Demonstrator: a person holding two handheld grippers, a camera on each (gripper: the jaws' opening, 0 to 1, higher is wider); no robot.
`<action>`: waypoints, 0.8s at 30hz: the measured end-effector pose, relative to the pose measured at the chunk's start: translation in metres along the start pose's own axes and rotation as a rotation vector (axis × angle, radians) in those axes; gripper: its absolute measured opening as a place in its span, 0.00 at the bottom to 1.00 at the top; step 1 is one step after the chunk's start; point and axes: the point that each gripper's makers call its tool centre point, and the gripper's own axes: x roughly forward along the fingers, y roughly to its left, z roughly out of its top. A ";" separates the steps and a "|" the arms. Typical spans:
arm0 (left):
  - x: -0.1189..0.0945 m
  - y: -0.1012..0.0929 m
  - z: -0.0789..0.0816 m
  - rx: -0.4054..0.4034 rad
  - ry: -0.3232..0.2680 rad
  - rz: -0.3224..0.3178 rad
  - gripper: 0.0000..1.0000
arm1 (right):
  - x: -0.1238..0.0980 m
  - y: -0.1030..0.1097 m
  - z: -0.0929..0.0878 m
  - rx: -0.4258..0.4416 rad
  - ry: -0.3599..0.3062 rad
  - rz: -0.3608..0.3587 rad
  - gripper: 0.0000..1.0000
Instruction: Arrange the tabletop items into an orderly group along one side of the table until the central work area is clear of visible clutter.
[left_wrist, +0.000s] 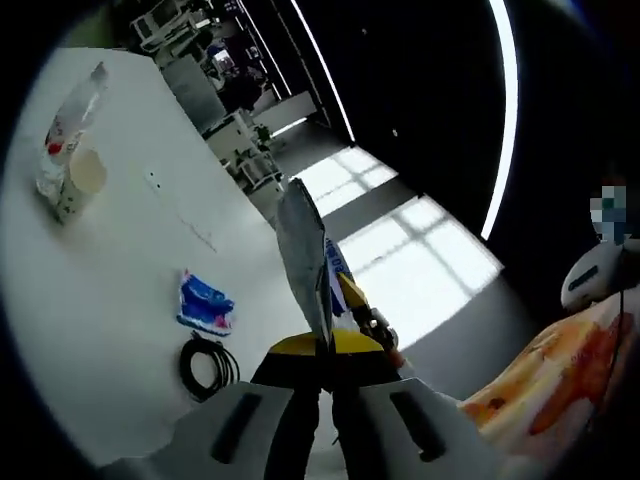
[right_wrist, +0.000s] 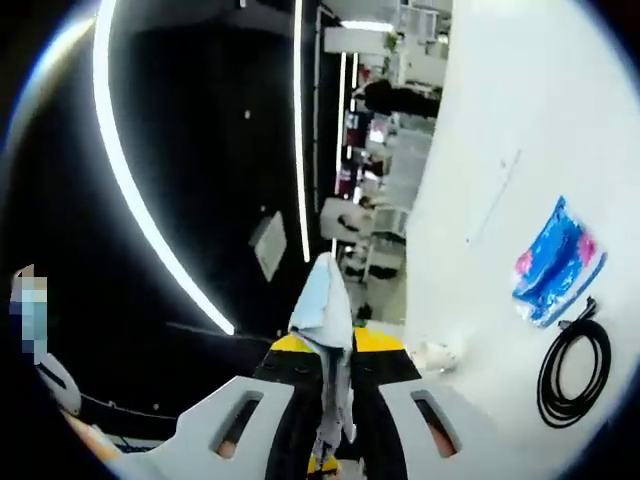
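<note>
My left gripper (left_wrist: 322, 346) is shut on the lower end of a silvery foil packet (left_wrist: 300, 240), which stands up between the jaws off the table's edge. The white table (left_wrist: 120, 270) lies to its left. On it a blue packet (left_wrist: 205, 303) lies next to a coiled black cable (left_wrist: 208, 366), and farther off a paper cup (left_wrist: 80, 180) stands against a clear plastic bag (left_wrist: 70, 120). My right gripper (right_wrist: 328, 346) is shut on a pale grey-blue packet (right_wrist: 324, 298). The blue packet (right_wrist: 555, 262) and the cable (right_wrist: 575, 370) lie on the table (right_wrist: 500, 120) to its right.
A small crumpled clear scrap (right_wrist: 436, 356) lies near the table edge. Beyond the table are a dark floor with sunlit patches (left_wrist: 400, 240), distant desks and equipment (left_wrist: 235, 130), and a person's orange-patterned clothing (left_wrist: 550, 385) at the right.
</note>
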 end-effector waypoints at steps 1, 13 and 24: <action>-0.001 -0.002 0.001 0.007 0.011 -0.012 0.00 | -0.001 -0.005 0.000 -0.051 0.006 -0.035 0.04; -0.014 0.028 -0.018 0.029 0.161 0.061 0.00 | -0.027 -0.027 -0.021 -0.138 0.096 -0.130 0.08; -0.032 0.092 -0.023 -0.029 0.186 0.297 0.00 | -0.040 -0.080 -0.079 -0.214 0.355 -0.341 0.02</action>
